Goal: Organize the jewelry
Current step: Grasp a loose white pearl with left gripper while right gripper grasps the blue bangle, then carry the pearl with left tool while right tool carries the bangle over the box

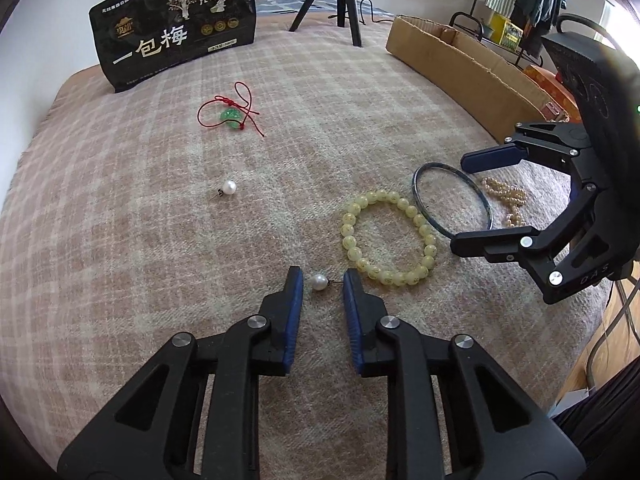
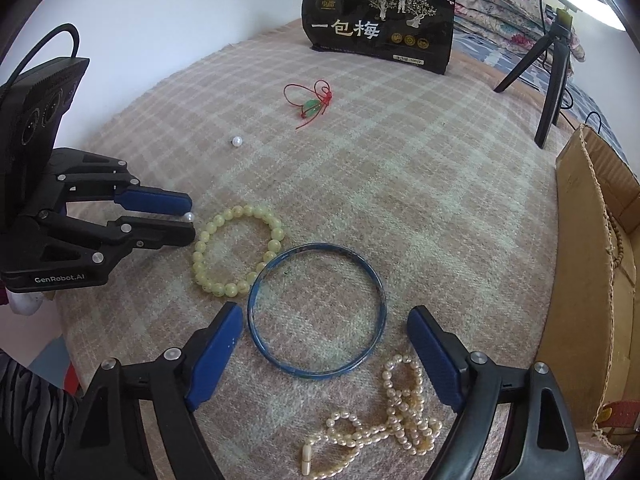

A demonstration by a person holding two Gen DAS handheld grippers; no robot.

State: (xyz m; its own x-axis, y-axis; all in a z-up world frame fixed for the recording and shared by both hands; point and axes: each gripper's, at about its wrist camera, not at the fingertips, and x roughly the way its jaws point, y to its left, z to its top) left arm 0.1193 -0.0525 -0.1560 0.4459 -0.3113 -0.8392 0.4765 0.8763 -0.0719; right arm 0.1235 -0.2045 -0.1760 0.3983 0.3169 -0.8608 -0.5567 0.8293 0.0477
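My left gripper [image 1: 323, 279] is low over the plaid blanket with a white pearl earring [image 1: 319, 282] lying between its narrow jaws. A small gap shows beside the pearl, so the pads are not pressing on it. The right wrist view shows this pearl [image 2: 189, 217] at the left gripper's [image 2: 188, 213] tips. My right gripper [image 2: 325, 312] stands wide open over the blue bangle [image 2: 320, 374], holding nothing. A yellow bead bracelet [image 1: 348, 232] lies between the two grippers. A pearl necklace [image 2: 396, 412] is heaped under the right gripper. Farther off lie a second pearl earring [image 1: 229, 187] and a green pendant on red cord [image 1: 231, 117].
A black snack bag [image 1: 172, 32] stands at the far edge of the blanket. An open cardboard box [image 2: 592, 240] runs along the right side. A black tripod [image 2: 552, 80] stands at the far right. The blanket [image 1: 120, 240] drops off at the left.
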